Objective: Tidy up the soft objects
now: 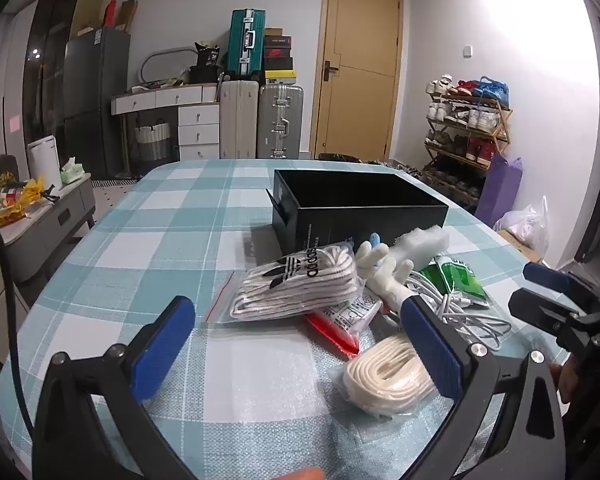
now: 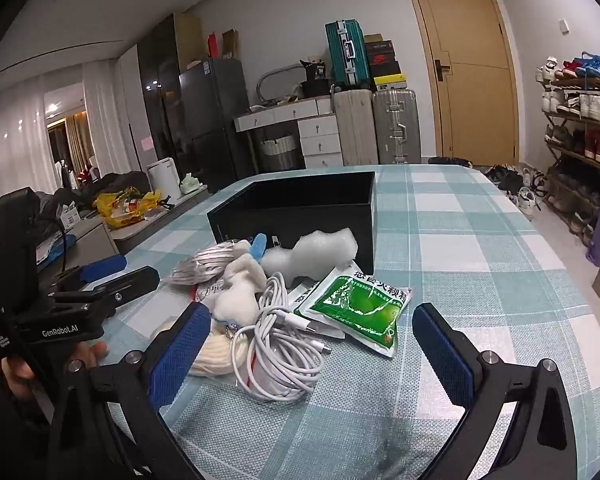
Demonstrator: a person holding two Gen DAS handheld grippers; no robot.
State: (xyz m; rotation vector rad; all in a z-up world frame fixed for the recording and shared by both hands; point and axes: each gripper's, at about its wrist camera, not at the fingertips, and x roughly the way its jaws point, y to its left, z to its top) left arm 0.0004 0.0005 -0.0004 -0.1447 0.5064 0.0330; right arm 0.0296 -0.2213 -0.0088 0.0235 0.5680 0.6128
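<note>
A pile of soft items lies on the checked tablecloth (image 1: 148, 240) before an open black box (image 1: 356, 204): an adidas bag of white laces (image 1: 296, 284), a cream lace coil in plastic (image 1: 384, 376), a white plush toy (image 1: 384, 272), white foam (image 1: 424, 242), a coiled white cable (image 2: 280, 344) and a green sachet (image 2: 360, 308). My left gripper (image 1: 300, 344) is open and empty, just short of the laces. My right gripper (image 2: 312, 344) is open and empty, straddling the cable. Each gripper shows in the other's view: the right one (image 1: 556, 300) and the left one (image 2: 112, 280).
The black box (image 2: 300, 208) stands empty behind the pile. A red-edged packet (image 1: 336, 324) lies under the laces bag. Beyond the table are suitcases (image 1: 260, 120), a door, a shoe rack (image 1: 464, 132) and a low cabinet (image 1: 48, 224) at the left.
</note>
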